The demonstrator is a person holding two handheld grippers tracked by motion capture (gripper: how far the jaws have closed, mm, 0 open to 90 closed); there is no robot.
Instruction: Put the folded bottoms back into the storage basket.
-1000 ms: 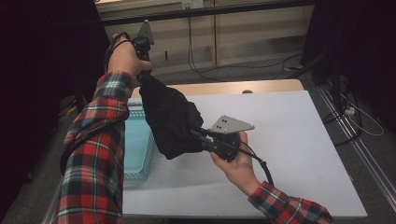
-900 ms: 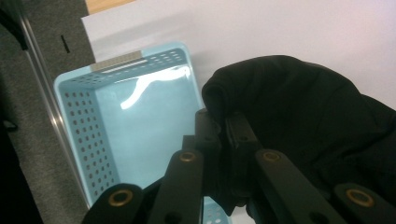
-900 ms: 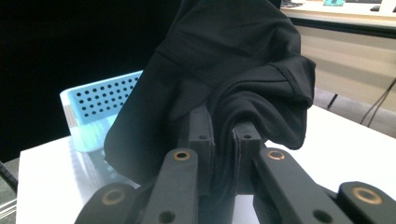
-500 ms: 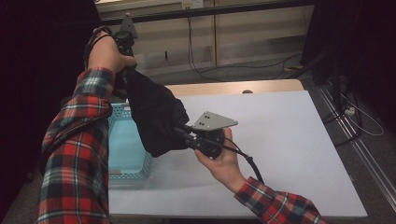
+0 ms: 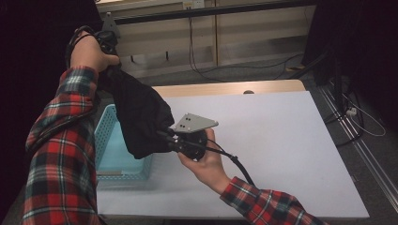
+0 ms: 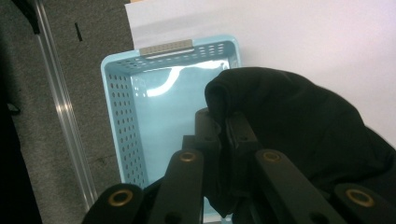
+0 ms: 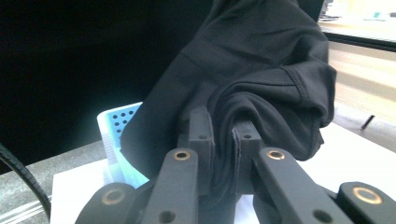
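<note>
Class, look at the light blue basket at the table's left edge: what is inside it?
The basket has a bare, shiny floor where it shows. The black cloth, held above by the left gripper and the right gripper, covers its other end.

A white sheet (image 5: 281, 140) covers most of the table (image 5: 225, 88), whose wooden far edge stays bare, with a small dark round spot (image 5: 248, 92) near that edge. Beyond the table the floor (image 5: 263, 70) is grey carpet, and a black cable (image 5: 206, 70) loops across it. Pale wooden panels (image 5: 244, 33) line the far wall, with a dark rail (image 5: 211, 10) along their top. A black curtain (image 5: 28, 56) hangs at the left and another dark mass (image 5: 361, 42) stands at the right. A metal rail (image 5: 361, 150) runs along the floor on the right, beside a thin white cable (image 5: 366, 126). The light is dim and even
</note>
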